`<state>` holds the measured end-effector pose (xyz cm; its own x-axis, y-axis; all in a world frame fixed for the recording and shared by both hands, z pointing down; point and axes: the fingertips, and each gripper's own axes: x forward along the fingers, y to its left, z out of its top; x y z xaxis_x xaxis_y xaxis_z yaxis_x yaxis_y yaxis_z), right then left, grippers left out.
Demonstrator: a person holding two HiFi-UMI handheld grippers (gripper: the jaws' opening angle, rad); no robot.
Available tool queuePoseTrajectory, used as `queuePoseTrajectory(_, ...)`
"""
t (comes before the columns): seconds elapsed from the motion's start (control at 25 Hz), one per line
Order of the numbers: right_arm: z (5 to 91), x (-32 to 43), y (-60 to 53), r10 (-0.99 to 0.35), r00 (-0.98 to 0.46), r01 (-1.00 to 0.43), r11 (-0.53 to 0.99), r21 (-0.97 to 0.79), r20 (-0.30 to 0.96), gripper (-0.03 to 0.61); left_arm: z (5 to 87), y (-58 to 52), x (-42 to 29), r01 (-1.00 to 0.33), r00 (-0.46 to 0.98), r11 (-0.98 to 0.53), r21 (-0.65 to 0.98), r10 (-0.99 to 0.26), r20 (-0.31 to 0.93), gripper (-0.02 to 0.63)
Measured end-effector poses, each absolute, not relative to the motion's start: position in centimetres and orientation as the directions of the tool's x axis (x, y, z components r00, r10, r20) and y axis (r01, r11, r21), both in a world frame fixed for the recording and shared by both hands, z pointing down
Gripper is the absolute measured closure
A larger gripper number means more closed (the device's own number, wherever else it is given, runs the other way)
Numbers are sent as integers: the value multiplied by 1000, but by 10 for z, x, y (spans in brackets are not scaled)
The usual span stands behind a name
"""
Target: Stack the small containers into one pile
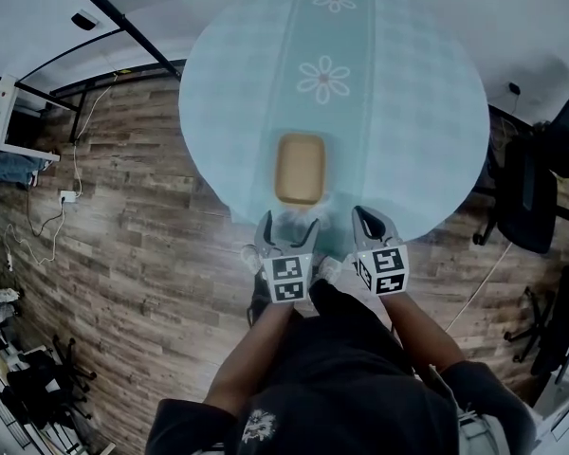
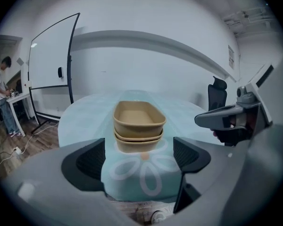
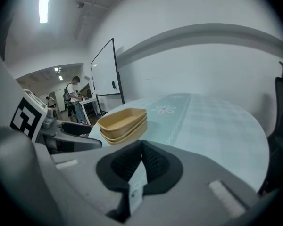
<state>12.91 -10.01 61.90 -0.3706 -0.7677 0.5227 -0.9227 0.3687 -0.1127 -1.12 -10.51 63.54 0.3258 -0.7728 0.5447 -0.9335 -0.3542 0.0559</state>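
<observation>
A pile of tan rectangular containers (image 1: 300, 168) stands nested on the round table's pale blue cloth (image 1: 417, 93), near its front edge. The pile (image 2: 138, 125) is seen in the left gripper view straight ahead, beyond the jaws. My left gripper (image 1: 287, 233) is open, with nothing between its dark pads (image 2: 91, 160), and it hovers just short of the pile. The right gripper (image 1: 368, 224) is shut and empty, to the right of the pile. The same pile (image 3: 123, 125) shows to the left in the right gripper view, past the closed pads (image 3: 151, 161).
The cloth has a darker centre strip with white flower prints (image 1: 323, 78). A black office chair (image 1: 529, 192) stands at the table's right. Cables and a power strip (image 1: 66, 196) lie on the wood floor at left. A whiteboard (image 2: 52, 74) and a person (image 2: 4, 95) are in the background.
</observation>
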Motion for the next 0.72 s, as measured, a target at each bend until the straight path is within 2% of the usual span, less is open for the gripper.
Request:
queuePoseTrajectory(0.32,587,109,-118,-798,-375,-923,371,-107,473,577,581,-113,-37,-926,344,-378,15,-823,452,178)
queuePoseTrajectory(0.44,567,104,-123,-821,-356,-932,345,-110,446,577,555,-124,-42,-909,381,-417,1,-827,413,210)
queuePoseTrajectory(0.72,521,78,-143,-868,-327,-945,313,-99,374,577,513,-156,-70,-894,418,-447,-4,-839,347,428)
